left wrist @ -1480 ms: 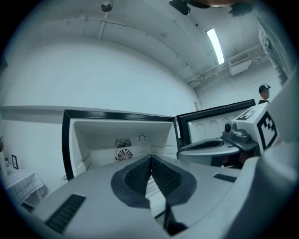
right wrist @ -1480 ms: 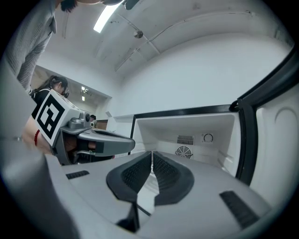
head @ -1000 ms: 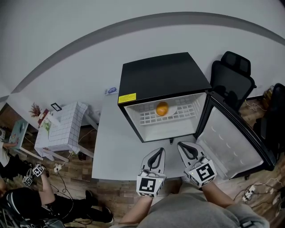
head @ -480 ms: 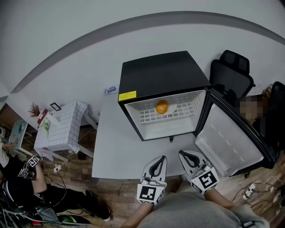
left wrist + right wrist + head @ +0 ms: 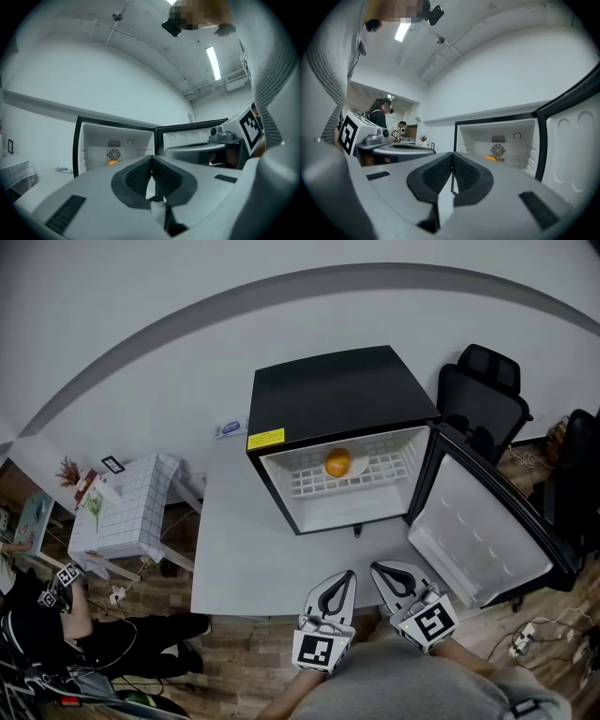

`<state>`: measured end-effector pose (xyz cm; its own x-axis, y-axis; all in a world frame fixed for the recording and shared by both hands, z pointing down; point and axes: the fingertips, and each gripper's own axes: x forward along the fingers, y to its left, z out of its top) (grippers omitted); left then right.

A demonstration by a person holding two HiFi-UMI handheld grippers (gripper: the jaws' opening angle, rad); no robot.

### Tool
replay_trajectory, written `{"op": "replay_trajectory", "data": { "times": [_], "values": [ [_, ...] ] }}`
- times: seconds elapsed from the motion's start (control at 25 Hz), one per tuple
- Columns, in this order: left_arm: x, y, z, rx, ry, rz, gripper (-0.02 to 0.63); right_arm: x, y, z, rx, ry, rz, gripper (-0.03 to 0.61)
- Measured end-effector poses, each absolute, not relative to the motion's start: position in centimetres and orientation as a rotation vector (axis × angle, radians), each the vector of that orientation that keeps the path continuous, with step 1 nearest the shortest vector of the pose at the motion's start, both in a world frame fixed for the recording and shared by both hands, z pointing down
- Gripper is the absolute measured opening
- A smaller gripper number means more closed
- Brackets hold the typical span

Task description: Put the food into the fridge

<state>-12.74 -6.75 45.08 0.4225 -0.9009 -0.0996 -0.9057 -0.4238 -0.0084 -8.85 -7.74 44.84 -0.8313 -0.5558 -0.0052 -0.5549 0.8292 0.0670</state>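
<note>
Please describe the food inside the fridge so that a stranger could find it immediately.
Find the small black fridge on the white table, its door swung open. On its white wire shelf sits one round orange fruit, the only coloured thing inside.

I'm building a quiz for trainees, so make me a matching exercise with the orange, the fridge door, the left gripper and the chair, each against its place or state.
Things: 1 orange; 2 fridge door; 3 left gripper; 4 chair.
States: A shut, empty; B inside the fridge; C on the floor beside the fridge; D swung wide open.
Pairs: 1-B, 2-D, 3-A, 4-C.
</note>
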Motion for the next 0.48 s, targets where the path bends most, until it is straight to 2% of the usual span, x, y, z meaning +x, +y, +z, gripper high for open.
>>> {"op": "replay_trajectory", "data": {
  "times": [0.48],
  "values": [
    [-12.4, -6.3, 45.0, -2.613, 1.635, 0.144, 0.011, -7.7, -7.7, 44.1, 0.998, -2.973, -0.095, 0.012]
  ]
}}
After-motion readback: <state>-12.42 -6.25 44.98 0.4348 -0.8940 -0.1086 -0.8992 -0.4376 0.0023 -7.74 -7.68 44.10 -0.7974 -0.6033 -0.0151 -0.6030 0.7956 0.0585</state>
